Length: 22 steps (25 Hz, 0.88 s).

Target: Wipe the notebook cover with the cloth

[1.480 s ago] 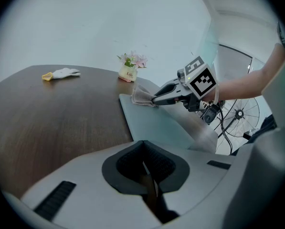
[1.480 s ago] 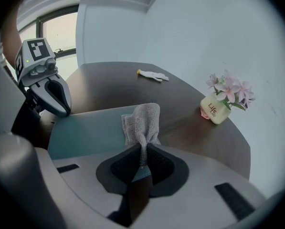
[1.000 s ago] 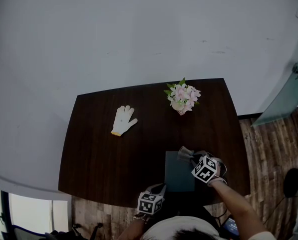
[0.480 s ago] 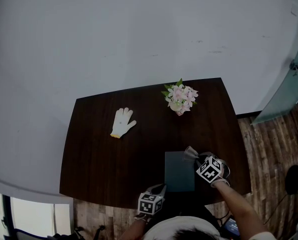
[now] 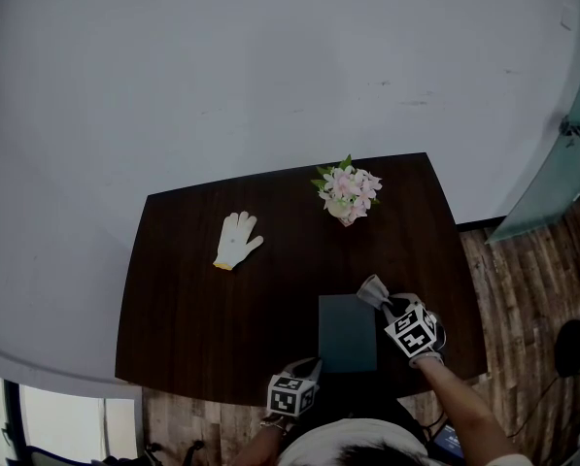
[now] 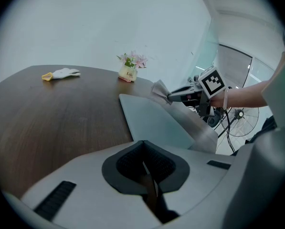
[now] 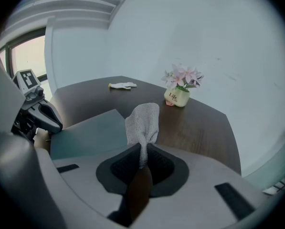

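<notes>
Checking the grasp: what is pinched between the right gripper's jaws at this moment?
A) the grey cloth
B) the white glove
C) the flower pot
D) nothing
A. The right gripper view shows the grey cloth clamped in the right gripper, its free end sticking up past the jaws, while the white glove lies far off on the table.

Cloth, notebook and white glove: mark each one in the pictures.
cloth (image 7: 143, 122): right gripper view, middle of the upright fold.
notebook (image 5: 348, 333): head view, middle of the cover.
white glove (image 5: 234, 241): head view, on the palm.
</notes>
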Tool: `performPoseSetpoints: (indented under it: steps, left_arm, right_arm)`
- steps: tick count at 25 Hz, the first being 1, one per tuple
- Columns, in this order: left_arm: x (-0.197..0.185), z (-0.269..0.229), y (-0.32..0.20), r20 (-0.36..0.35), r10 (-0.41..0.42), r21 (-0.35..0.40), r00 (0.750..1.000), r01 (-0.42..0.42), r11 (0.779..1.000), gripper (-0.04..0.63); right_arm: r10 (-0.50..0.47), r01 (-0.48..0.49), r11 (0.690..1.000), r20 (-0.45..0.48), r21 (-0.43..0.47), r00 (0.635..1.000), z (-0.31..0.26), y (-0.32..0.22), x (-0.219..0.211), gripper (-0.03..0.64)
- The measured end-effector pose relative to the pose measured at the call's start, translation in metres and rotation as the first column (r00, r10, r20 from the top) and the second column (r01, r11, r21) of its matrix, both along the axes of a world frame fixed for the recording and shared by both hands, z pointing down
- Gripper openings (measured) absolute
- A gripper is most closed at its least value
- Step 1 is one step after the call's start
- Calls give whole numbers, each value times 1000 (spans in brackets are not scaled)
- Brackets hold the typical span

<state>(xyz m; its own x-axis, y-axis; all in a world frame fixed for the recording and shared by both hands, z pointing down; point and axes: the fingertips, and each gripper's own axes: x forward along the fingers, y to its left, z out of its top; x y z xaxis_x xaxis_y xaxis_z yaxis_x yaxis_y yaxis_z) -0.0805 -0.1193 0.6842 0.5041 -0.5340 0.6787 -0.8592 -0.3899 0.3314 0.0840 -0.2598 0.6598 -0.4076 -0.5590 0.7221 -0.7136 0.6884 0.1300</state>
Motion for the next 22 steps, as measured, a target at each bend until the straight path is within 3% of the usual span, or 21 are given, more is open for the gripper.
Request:
performPoseSetpoints:
  steps: [5,11,22]
  left_arm:
    - [0,1,2,3,0,10,1000,0,1000,18]
    - [-3,3,2,11,-1,14,1000,1,1000,18]
    - [-5,7,3,9,0,9,1000,-1,1000,18]
  right_arm:
    - [-36,32,998,65,55,997,-20,4,-29,48]
    - [-156,152,986,57,62,986,-26,17,-74,46]
    - [-411,413,910,-63,29,910,-9,45,-138,46]
